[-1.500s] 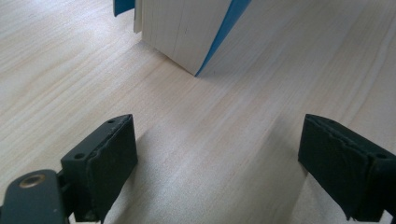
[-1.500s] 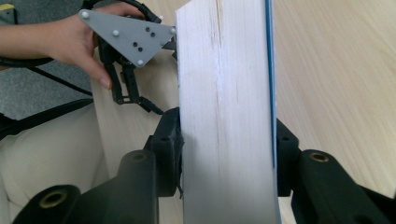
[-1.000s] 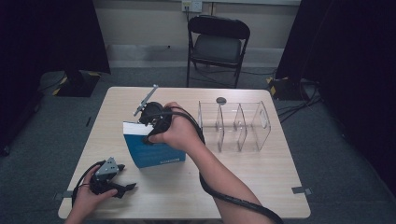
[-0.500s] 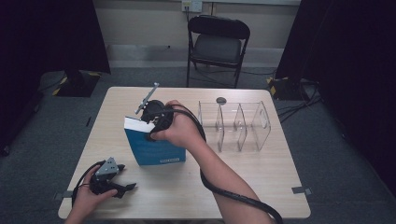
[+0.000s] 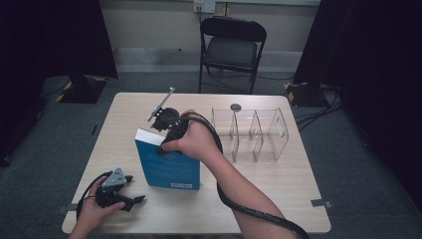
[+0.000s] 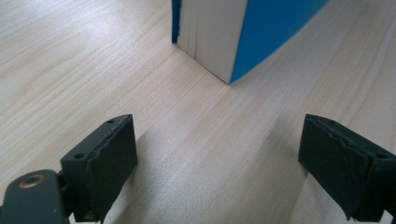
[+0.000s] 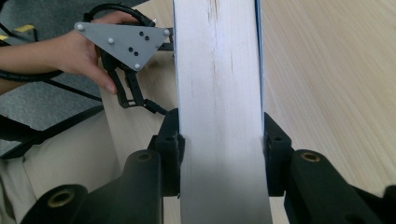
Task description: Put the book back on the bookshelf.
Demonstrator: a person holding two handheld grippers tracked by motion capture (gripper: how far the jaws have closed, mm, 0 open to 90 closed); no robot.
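Now gripping upright blue book (image 5: 168, 167) mid-desk (image 5: 278, 199) with right gripper (image 7: 219, 140), jaws just closing onto its pages; resting left gripper (image 5: 130, 197), jaws open, near front-left corner.

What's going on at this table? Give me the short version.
A person works at a light wooden table with a claw in each hand. The right claw has just been closing and now clamps the page edge of a thick blue-covered book, holding it upright near the table's middle. The left claw rests open on the table in front of the book, with nothing between its jaws. A clear plastic divided organiser stands to the right of the book with its slots empty.
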